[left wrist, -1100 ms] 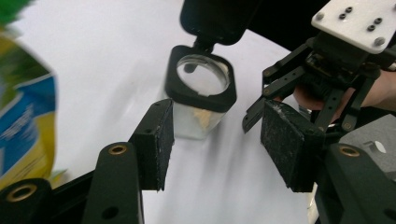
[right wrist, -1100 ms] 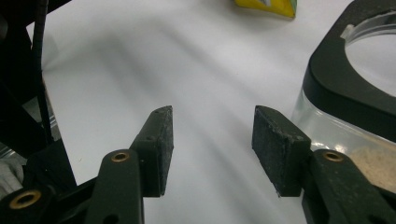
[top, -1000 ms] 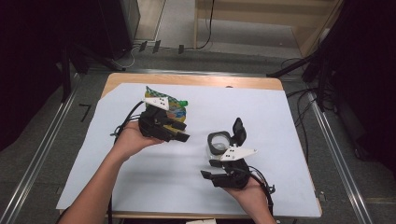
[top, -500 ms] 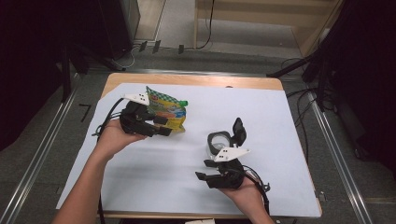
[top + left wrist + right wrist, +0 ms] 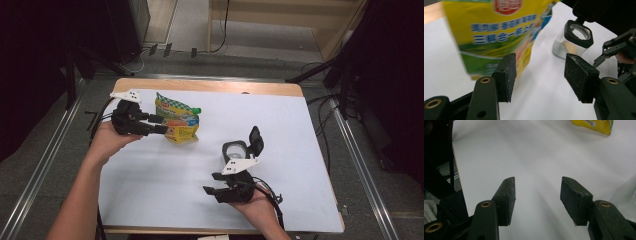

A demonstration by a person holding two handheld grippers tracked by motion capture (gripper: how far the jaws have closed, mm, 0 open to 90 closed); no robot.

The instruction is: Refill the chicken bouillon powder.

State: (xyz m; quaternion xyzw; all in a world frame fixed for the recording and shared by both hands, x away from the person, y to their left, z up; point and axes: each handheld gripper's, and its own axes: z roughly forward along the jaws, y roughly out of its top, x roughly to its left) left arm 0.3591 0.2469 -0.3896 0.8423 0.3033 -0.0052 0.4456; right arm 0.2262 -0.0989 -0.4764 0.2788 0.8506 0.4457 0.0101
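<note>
Pouch (image 5: 178,119), yellow and green, stands crumpled beside open tongs (image 5: 159,124).

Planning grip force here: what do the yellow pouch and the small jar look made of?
Yellow pouch: likely glossy printed plastic film; it shines and creases. Jar: clear body, glass or hard plastic, with a matte black, probably plastic collar and flip lid standing open.

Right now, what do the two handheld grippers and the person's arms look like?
Both are black. The left gripper and the right gripper each carry a white three-cornered plate with small dark dots on top. Each has two dark jaws with brass-coloured rivets and flat, rough black pads. A black cable trails from the right gripper. The forearms are bare, with no sleeves.
</note>
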